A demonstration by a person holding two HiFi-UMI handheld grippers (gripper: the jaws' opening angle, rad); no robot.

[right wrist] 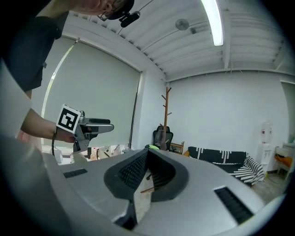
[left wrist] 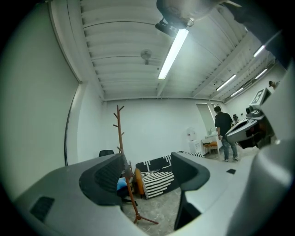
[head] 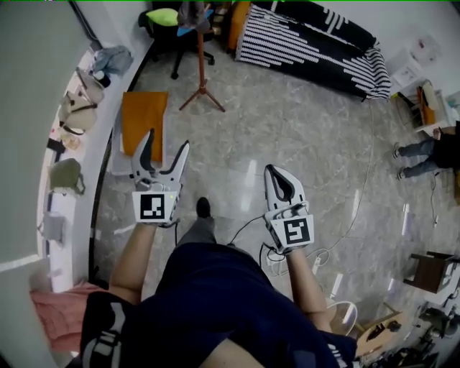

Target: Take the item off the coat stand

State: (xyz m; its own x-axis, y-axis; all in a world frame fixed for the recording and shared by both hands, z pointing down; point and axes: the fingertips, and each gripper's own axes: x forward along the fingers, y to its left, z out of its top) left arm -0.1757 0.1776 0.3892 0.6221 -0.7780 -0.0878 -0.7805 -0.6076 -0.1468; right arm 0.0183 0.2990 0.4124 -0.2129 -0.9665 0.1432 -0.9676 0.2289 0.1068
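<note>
A brown wooden coat stand (head: 201, 68) rises from the floor far ahead of me, with a grey item (head: 192, 13) hanging near its top. In the right gripper view the grey item (right wrist: 161, 136) hangs low on the stand (right wrist: 167, 110). My left gripper (head: 164, 154) is open and empty, well short of the stand. Between its jaws in the left gripper view (left wrist: 150, 156) I see the stand's pole (left wrist: 120, 138). My right gripper (head: 282, 180) is shut on nothing, its tips meeting in its own view (right wrist: 147, 153).
A black-and-white striped sofa (head: 309, 43) stands right of the stand, and an office chair (head: 169, 29) behind it. An orange mat (head: 144, 118) lies by the left ledge (head: 75, 108), which holds bags. A person (head: 431, 154) stands at the right. Cables (head: 316, 255) trail on the floor.
</note>
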